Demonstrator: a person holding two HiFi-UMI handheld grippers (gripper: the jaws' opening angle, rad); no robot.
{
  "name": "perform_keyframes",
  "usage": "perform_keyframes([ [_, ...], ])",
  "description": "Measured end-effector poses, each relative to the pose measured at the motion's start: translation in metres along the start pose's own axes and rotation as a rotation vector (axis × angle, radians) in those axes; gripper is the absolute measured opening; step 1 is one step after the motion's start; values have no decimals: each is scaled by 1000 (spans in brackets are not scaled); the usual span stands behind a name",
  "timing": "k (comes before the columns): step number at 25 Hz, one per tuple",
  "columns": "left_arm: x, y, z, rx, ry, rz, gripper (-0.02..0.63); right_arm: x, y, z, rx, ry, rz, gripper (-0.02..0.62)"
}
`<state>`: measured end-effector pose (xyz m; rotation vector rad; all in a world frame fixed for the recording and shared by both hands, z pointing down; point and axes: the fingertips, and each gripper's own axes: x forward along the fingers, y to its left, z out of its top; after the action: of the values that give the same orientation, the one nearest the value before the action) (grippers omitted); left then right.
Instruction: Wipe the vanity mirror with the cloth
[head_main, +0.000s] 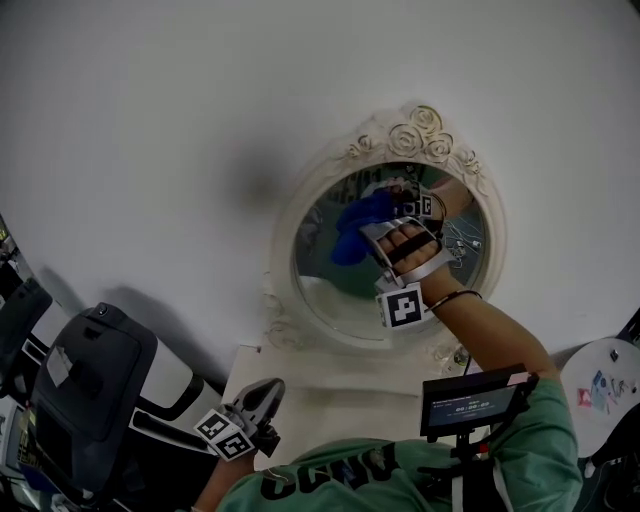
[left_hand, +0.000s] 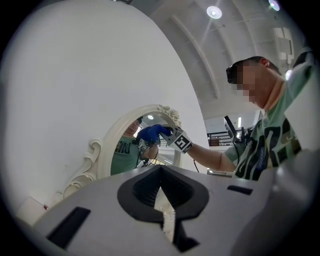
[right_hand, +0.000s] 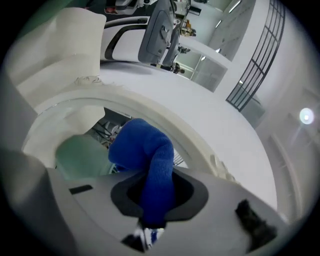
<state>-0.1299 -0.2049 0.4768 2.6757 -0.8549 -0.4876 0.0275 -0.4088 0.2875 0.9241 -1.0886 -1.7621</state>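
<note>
Vanity mirror, my right gripper clenching the cloth at its glass.
Push too hard and I reckon I tip it.

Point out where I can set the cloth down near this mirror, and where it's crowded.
Free: the white top below the mirror frame, between the left gripper and the small screen; also the lower left of the glass. Crowded: its upper right, where the right gripper holds the blue cloth.

A cream tabletop against the white wall carries the ornate oval vanity mirror, standing upright.
</note>
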Motion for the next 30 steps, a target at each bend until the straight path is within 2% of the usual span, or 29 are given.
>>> perform_keyframes([
  [2, -10, 3, 3, 4, -11, 23, 0, 22, -2, 34, -12, -48, -6, 49],
  [5, -24, 7, 8, 12, -28, 52, 0, 51, 1, 61, -26, -72, 14, 49],
  [10, -41, 17, 9, 11, -38, 96, 0, 70, -3, 80, -28, -87, 11, 49],
  [14, -31, 14, 7, 5, -29, 75, 0, 67, 2, 75, -13, -95, 26, 49],
  [17, -18, 9, 5, 7, -16, 42, 0, 49, 13, 47, -1, -66, 53, 49],
  [20, -4, 5, 2, 8, 2, 10, 0, 19, 24, -2, 10, -5, 65, 49],
  [30, 48, -14, -13, -16, 53, -104, 0, -93, 57, -190, -33, 342, 107, 49],
])
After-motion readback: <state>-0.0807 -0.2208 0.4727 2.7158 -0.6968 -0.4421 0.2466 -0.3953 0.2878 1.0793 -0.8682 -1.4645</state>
